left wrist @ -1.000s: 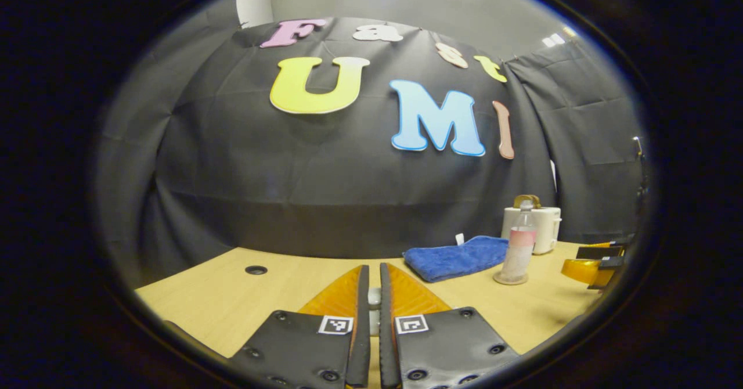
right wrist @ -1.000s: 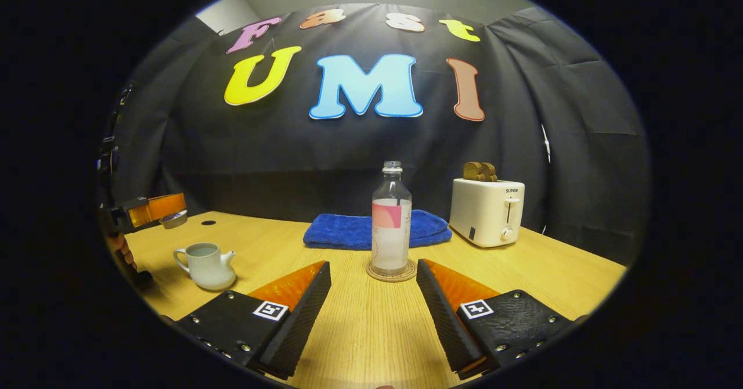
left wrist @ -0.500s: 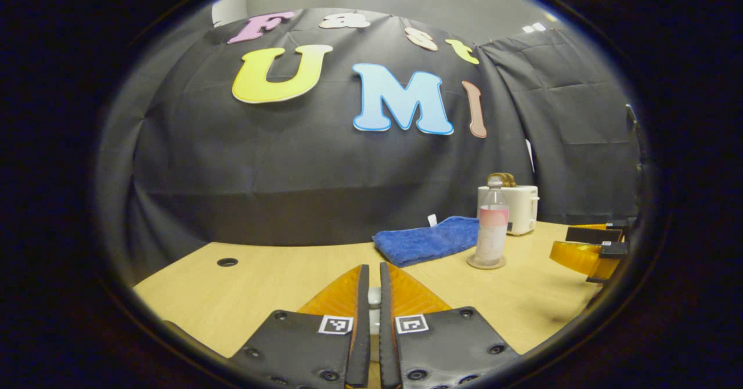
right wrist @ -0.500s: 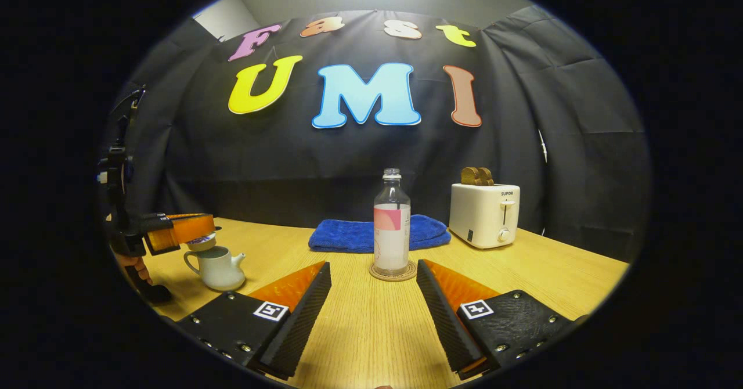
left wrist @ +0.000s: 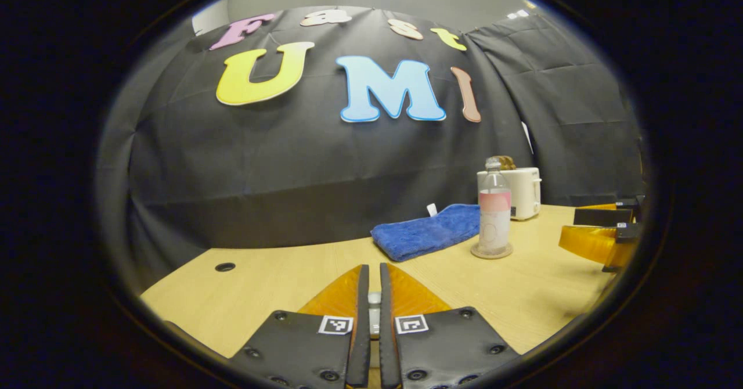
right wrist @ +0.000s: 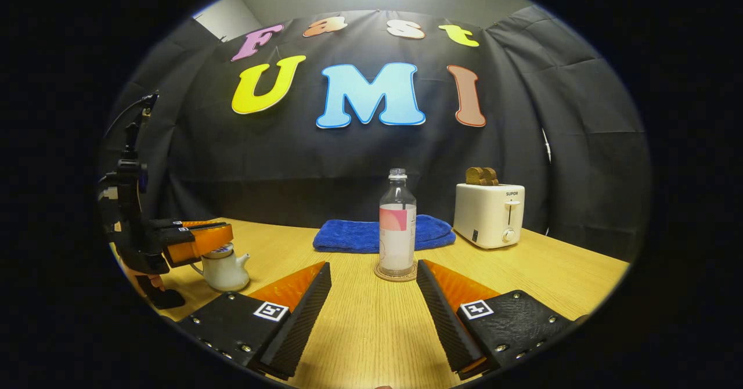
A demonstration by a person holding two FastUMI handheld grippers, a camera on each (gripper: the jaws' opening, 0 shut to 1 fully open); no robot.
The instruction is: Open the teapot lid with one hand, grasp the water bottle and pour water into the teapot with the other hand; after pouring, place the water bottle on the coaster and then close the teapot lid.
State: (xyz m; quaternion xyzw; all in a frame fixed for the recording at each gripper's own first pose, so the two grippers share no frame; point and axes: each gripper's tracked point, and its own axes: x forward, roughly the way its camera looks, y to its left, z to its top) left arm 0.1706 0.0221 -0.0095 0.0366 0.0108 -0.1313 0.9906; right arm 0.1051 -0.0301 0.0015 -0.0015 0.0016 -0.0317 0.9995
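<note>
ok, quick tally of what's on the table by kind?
water bottle: 1
coaster: 1
teapot: 1
teapot lid: 1
blue towel: 1
toaster: 1
Total: 6

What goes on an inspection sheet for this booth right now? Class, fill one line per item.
Surface: wooden table, a round hole near its far edge.
Job's things: bottle upright on coaster; teapot at left, lid at its rim.
Clutter: blue towel; toaster holding bread.
Grippers: left gripper jaws shut on the lid; right gripper jaws open, facing the bottle, apart from it.
Cables: a thin one above the left gripper.
Surroundings: black cloth wall.
</note>
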